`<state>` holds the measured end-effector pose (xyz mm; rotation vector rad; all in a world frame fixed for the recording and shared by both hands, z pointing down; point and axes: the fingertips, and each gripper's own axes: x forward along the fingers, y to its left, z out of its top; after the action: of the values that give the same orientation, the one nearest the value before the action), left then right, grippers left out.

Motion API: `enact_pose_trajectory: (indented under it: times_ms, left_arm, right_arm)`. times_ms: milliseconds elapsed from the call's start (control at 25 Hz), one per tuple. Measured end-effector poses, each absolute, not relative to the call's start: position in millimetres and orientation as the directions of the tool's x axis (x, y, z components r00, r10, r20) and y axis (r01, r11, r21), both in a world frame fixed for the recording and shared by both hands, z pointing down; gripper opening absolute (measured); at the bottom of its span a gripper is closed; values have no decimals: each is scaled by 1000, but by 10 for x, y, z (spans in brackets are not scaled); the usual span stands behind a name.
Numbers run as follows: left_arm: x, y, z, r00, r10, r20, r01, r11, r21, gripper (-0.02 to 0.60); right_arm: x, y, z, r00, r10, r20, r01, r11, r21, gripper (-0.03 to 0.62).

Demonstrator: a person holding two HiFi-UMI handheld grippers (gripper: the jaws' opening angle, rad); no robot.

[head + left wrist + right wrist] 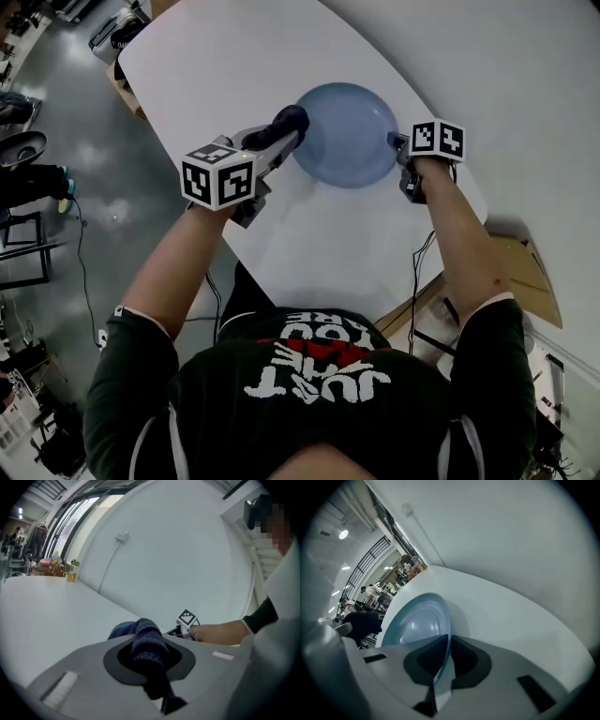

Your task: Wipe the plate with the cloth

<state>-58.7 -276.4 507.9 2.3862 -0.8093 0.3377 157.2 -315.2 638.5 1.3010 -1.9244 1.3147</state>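
the left tongs (279,142) are clamped on the dark cloth (291,120), which bulges from their tips over the edge of the blue plate (349,131). the right tongs (400,148) pinch the plate's opposite rim between their jaws. this thin edge-hold may slip under wiping pressure, so the plate could skid or tip on the white table (328,234).

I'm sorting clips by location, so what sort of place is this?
Probably a workshop or lab hall, not a home: a glossy grey floor with loose black cables, a black metal railing under high ceiling lamps, and crowded workbenches with people beyond the white oval table.
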Motion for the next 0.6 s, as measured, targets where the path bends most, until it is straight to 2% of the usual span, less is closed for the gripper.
enact_pose_trajectory:
  times_ms: [200,400,600]
  left_arm:
    - [-309,-3152,5602,646,-424,634,-718,-620,316,41]
    - [-131,-3562,6039,541,-408,736,-773,-586,243,41]
    - [117,-3727,6226,473,-325,819,-744,-646,173,41]
  right_arm:
    - [1574,-3100,6384,-428,-440,789,-898,113,-424,25]
    - [1522,-3065,6394,-441,-423,792,-896,152,-417,25]
    - [1534,-3079,6415,-444,-411,796,-896,188,-402,26]
